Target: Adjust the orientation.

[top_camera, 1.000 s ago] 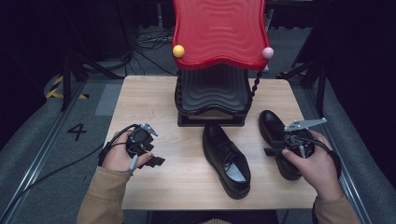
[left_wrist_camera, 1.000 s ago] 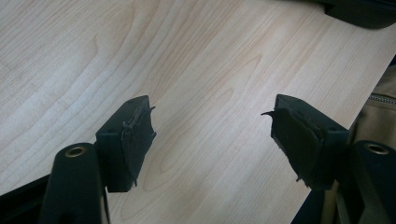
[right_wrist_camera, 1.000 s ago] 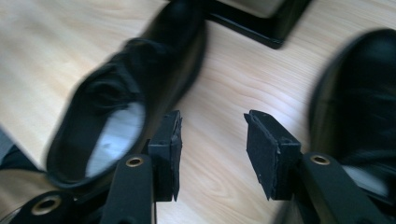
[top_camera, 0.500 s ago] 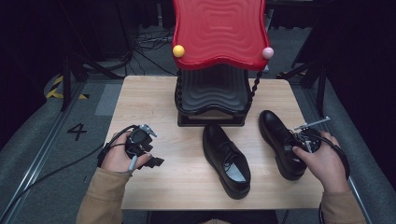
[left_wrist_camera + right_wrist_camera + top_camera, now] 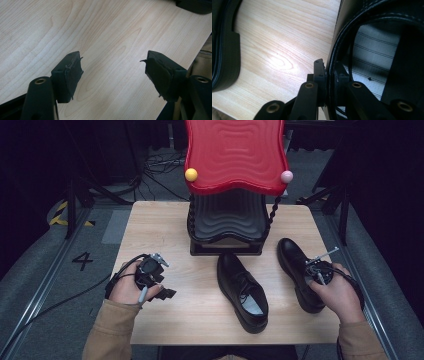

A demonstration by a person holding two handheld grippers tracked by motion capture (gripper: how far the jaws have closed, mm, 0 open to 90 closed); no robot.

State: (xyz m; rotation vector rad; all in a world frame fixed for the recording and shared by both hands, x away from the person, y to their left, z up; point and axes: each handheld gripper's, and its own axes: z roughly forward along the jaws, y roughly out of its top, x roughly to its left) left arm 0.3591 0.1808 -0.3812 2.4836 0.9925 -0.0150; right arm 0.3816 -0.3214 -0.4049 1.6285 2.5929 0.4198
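Note:
Two black leather dress shoes lie on the wooden table [image 5: 165, 230]. One shoe [image 5: 242, 290] rests at the middle, its toe toward the rack. The other shoe [image 5: 292, 257] lies at the right. My right gripper [image 5: 317, 275] is shut on the collar rim of this right shoe [image 5: 342, 42], one jaw outside and one inside the opening [image 5: 329, 67]. The striped insole [image 5: 374, 57] shows past the rim. My left gripper [image 5: 159, 292] hovers over bare wood at the left, open with nothing between its jaws [image 5: 113, 60].
A shoe rack with a wavy red top [image 5: 235, 155] and a black lower shelf [image 5: 227, 220] stands at the back middle of the table. A yellow ball [image 5: 191, 174] and a pink ball [image 5: 286, 176] sit at its corners. The middle shoe's heel [image 5: 224, 50] lies left of my right gripper.
My right hand shifted a little right, then back left, at the right shoe's opening. The shoe shifted slightly with it. The left hand has stayed put.

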